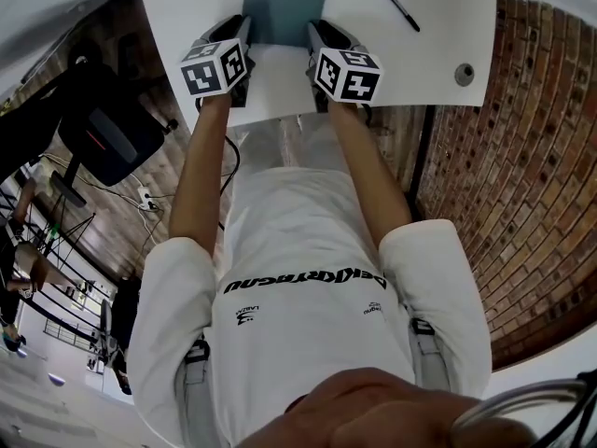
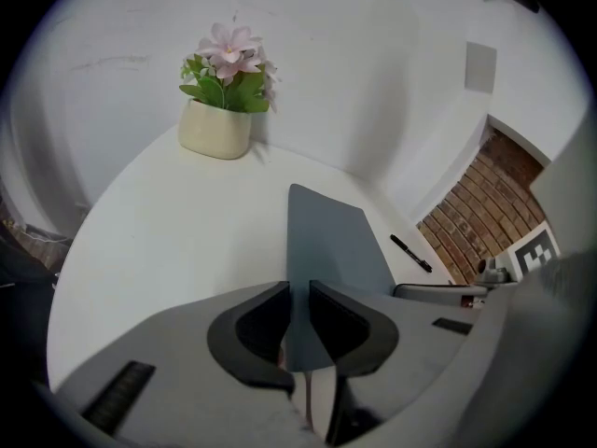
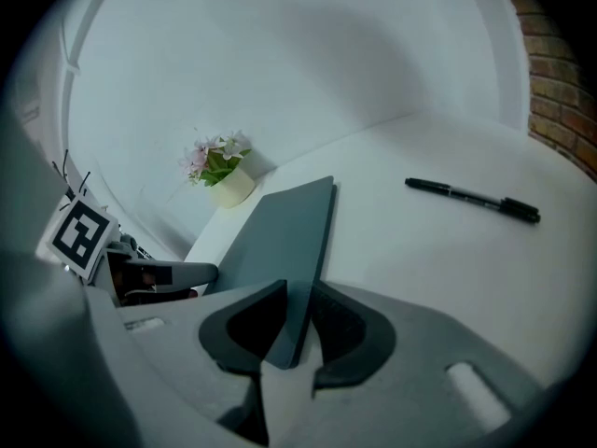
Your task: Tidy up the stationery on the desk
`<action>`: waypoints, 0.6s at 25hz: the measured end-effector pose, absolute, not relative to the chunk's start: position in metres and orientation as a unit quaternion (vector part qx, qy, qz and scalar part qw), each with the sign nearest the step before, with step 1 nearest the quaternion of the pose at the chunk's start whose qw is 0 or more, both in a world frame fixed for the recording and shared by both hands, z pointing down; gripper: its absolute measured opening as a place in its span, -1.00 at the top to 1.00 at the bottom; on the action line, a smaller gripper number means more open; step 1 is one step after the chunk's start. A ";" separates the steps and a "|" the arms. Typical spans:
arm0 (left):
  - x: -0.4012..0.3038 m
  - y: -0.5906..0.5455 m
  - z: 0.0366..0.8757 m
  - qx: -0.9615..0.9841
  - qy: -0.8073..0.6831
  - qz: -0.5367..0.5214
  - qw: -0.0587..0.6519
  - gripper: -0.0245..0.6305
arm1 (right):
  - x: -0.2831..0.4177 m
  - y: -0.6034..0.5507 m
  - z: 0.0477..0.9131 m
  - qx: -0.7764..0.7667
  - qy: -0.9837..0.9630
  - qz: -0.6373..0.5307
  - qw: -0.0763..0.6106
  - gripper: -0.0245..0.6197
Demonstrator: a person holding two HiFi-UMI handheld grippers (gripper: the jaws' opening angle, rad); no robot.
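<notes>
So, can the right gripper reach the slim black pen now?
Probably not yet: the right gripper is shut on the flat grey board, though the path to the black pen looks bare.

A white worktop [image 1: 438, 54] stands against a plain white wall [image 2: 373, 63]. Beneath it and to the right lies a red-brown brick floor [image 1: 522, 203]. To the left a black office chair [image 1: 107, 138] stands on darker flooring, with a white power strip [image 1: 145, 196] and trailing cables near it. The light is soft and even.
</notes>
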State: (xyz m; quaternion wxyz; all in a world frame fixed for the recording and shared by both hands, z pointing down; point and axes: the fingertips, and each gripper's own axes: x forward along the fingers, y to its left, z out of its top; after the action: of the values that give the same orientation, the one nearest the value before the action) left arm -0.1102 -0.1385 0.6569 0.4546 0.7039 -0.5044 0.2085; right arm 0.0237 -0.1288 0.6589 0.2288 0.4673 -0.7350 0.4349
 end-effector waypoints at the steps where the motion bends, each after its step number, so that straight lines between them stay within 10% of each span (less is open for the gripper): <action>1: -0.109 -0.137 0.657 0.704 -0.504 0.207 0.456 0.73 | 0.025 -0.129 0.659 0.468 -0.735 0.434 0.229 0.67; 15: -0.080 -0.111 0.656 0.701 -0.499 0.211 0.464 0.73 | 0.051 -0.131 0.657 0.470 -0.732 0.426 0.248 0.70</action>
State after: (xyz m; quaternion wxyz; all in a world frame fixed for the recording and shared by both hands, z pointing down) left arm -0.0799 -0.1105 0.6556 0.4639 0.7007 -0.4994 0.2108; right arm 0.0507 -0.1305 0.6573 0.2479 0.4700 -0.7319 0.4265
